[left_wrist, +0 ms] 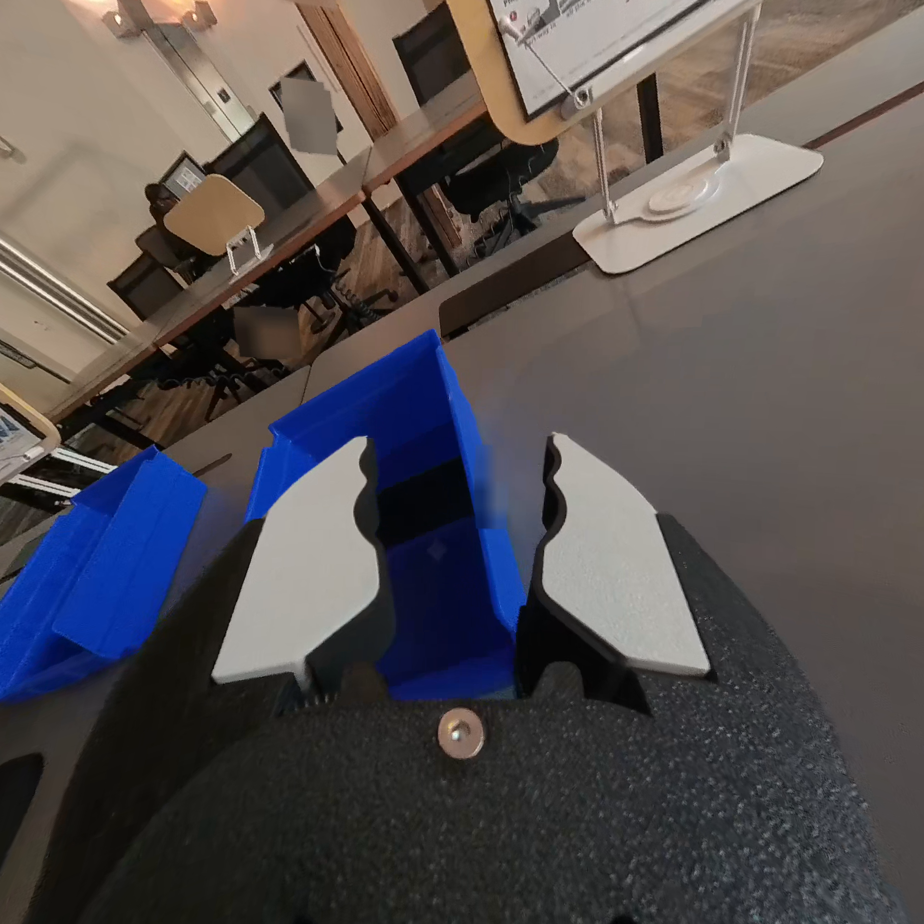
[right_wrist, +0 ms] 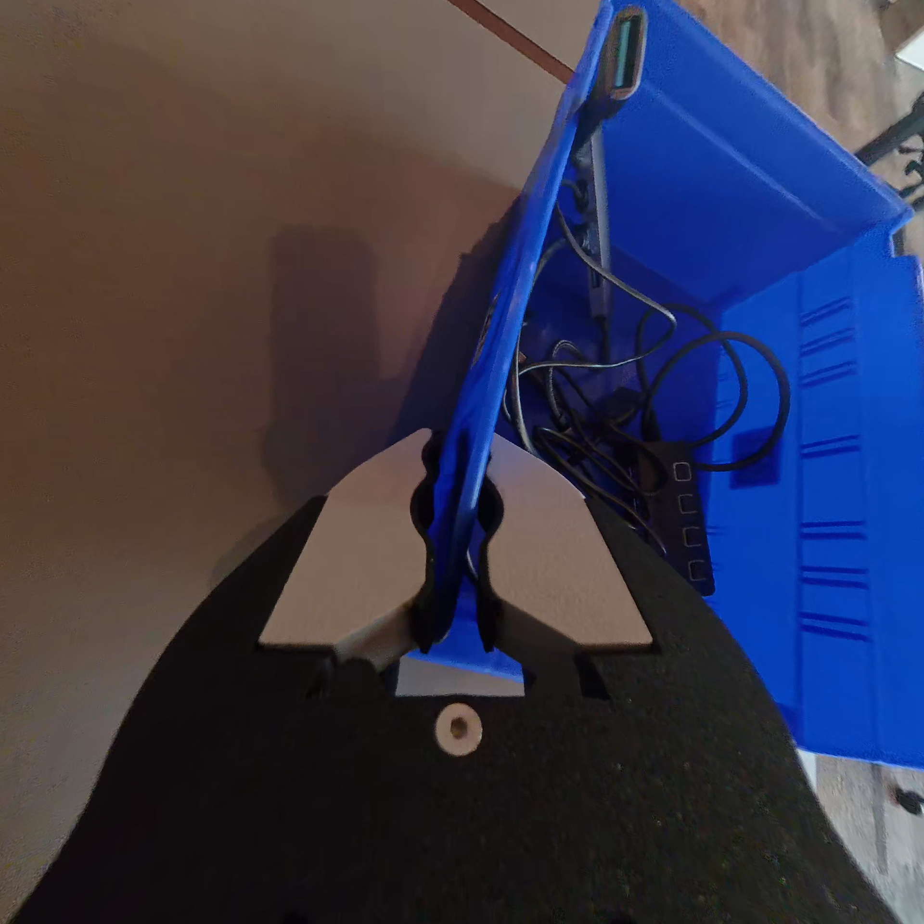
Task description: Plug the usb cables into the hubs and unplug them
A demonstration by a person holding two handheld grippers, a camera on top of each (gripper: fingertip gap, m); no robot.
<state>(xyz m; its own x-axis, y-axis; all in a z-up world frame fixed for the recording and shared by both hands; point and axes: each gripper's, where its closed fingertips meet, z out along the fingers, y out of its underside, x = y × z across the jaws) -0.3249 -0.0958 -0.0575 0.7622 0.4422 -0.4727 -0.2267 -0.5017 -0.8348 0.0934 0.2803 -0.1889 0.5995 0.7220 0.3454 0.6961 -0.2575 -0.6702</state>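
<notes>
In the right wrist view my right gripper (right_wrist: pixel 457 452) is shut on the left side wall of a blue bin (right_wrist: pixel 725 200). The bin holds a black USB hub (right_wrist: pixel 685 525) with several ports and a tangle of black and grey cables (right_wrist: pixel 650 380). A slim grey hub (right_wrist: pixel 625 50) leans against the bin's wall near the far rim. In the left wrist view my left gripper (left_wrist: pixel 460 445) is open and empty, its fingers straddling the right wall of another blue bin (left_wrist: pixel 425 500). That bin has a dark patch inside.
A second blue bin (left_wrist: pixel 100 550) lies at the left in the left wrist view. A white sign stand (left_wrist: pixel 700 200) sits on the grey table (left_wrist: pixel 750 450) at the back right. More desks and office chairs stand beyond. The table's edge and floor (right_wrist: pixel 860 825) show at the right of the right view. Across from one pair of fingers to the other is roughly 55 centimetres.
</notes>
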